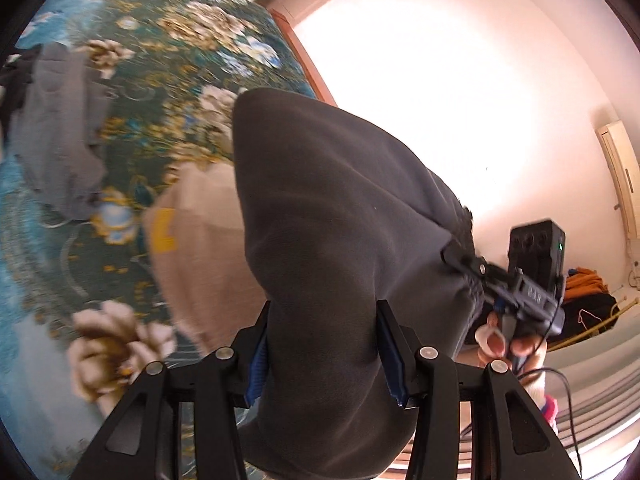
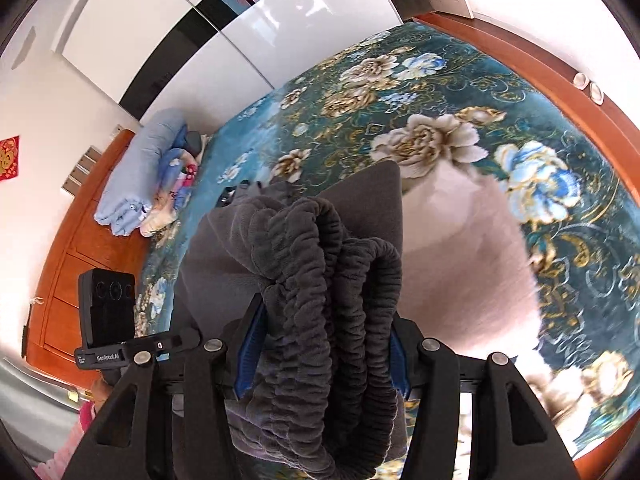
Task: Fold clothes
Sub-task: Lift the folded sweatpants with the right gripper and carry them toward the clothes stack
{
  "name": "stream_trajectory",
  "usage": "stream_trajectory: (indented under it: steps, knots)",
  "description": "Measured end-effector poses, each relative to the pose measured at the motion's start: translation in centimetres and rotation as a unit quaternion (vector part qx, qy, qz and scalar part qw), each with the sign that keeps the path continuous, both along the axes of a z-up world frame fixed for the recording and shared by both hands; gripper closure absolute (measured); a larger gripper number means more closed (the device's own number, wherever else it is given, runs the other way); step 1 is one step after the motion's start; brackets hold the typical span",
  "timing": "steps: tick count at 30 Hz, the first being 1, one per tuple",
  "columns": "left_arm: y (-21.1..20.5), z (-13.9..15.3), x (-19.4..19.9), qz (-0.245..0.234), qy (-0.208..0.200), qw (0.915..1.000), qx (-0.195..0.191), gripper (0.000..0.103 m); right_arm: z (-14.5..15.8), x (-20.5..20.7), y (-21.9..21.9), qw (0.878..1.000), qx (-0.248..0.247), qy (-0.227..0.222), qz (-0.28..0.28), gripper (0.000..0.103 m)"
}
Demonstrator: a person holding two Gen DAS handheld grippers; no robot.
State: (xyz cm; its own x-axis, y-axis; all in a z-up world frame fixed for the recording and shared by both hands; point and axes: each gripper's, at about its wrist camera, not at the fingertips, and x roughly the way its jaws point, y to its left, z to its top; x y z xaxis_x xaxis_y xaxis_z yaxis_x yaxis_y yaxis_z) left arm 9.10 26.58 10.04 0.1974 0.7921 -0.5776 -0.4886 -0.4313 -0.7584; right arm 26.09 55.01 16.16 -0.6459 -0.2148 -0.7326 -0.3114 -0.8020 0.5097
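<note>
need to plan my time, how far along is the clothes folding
Done: nothing clearly folded. The beige garment lies flat on the floral bedspread, fold state unclear. In hand: dark grey pants are lifted off the bed, left gripper clamped on the fabric, right gripper on the bunched elastic waistband. Left: folding these, plus the rumpled grey clothes on the bed.

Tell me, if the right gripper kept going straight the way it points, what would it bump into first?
Probably the beige garment lying on the flowered bedspread. The right gripper already clamps the dark grey garment's elastic waistband, so that would go first; depth is hard to judge.
</note>
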Motion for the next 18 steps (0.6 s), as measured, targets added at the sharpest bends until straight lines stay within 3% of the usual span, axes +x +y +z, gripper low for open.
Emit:
stream_trajectory:
  steps: [6,14,18]
  knots:
    - [4.2,-2.4,0.0,0.008,-0.008,0.9996,-0.025,0.05,-1.9,-1.6,4.2,1.0,-0.001,-0.018,0.001,0.048]
    - [4.7,-5.1,-1.4,0.029,-0.023,0.998,-0.05,0.049,-6.1,-4.3,6.3,0.999,-0.013,-0.034,0.008,0.046]
    - [3.9,-5.5,-1.6,0.032,-0.035,0.9978,-0.046,0.048,-7.3,-4.5,6.9,0.999,-0.028,-0.028,0.012,0.041]
